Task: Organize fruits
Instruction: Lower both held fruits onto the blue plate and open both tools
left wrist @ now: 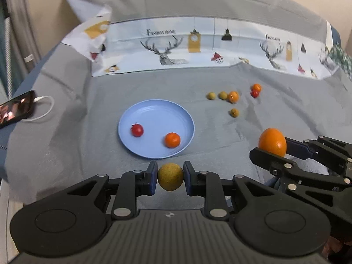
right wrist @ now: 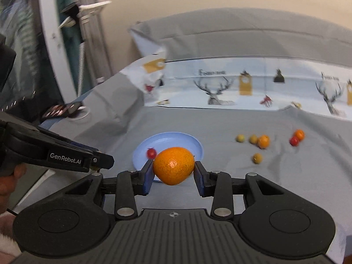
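Note:
My left gripper is shut on a speckled yellow-green fruit, held just in front of the near rim of a light blue plate. The plate holds a red tomato and a small orange. My right gripper is shut on a larger orange, lifted above the grey cloth; the same orange shows at right in the left wrist view. Loose fruit lies right of the plate: several yellow-green ones, two small oranges and a red tomato.
A grey cloth covers the surface, with a white deer-print sheet along the back. A phone with a white cable lies at the far left edge. A person's hand holds the left gripper at the left.

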Tool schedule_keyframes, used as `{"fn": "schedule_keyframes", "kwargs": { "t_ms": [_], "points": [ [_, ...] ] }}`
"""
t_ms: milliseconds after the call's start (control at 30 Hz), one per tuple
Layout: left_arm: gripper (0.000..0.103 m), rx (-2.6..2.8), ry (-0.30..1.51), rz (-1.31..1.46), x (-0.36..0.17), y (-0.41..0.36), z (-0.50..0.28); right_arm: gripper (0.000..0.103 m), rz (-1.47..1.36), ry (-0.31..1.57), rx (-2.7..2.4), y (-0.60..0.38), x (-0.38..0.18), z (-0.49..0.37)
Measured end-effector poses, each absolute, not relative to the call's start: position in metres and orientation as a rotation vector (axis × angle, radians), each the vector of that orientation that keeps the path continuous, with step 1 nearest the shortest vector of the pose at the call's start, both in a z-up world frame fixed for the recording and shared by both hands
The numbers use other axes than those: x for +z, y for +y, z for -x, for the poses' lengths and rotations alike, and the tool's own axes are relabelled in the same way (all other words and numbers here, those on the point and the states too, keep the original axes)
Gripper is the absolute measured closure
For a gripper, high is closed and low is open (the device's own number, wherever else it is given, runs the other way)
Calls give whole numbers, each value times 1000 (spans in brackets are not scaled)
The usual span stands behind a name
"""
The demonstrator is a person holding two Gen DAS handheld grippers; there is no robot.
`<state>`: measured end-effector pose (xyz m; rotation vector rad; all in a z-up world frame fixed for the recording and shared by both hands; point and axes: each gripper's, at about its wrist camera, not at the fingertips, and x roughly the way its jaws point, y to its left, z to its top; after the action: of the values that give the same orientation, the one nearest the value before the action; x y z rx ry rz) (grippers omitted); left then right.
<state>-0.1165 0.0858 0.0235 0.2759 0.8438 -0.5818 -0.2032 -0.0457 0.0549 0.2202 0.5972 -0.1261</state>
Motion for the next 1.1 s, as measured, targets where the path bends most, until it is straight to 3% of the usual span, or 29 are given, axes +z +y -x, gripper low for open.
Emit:
{"fn": "schedule_keyframes", "kwargs": {
  "t_ms": [333,1100],
  "points": [
    [76,-614,781,-197,38,114,129,63,-129,583,-128,-11,74,212],
    [76,-580,833,-125,25,129,96,63,-77,651,-119,-5,67,189]
  ]
}}
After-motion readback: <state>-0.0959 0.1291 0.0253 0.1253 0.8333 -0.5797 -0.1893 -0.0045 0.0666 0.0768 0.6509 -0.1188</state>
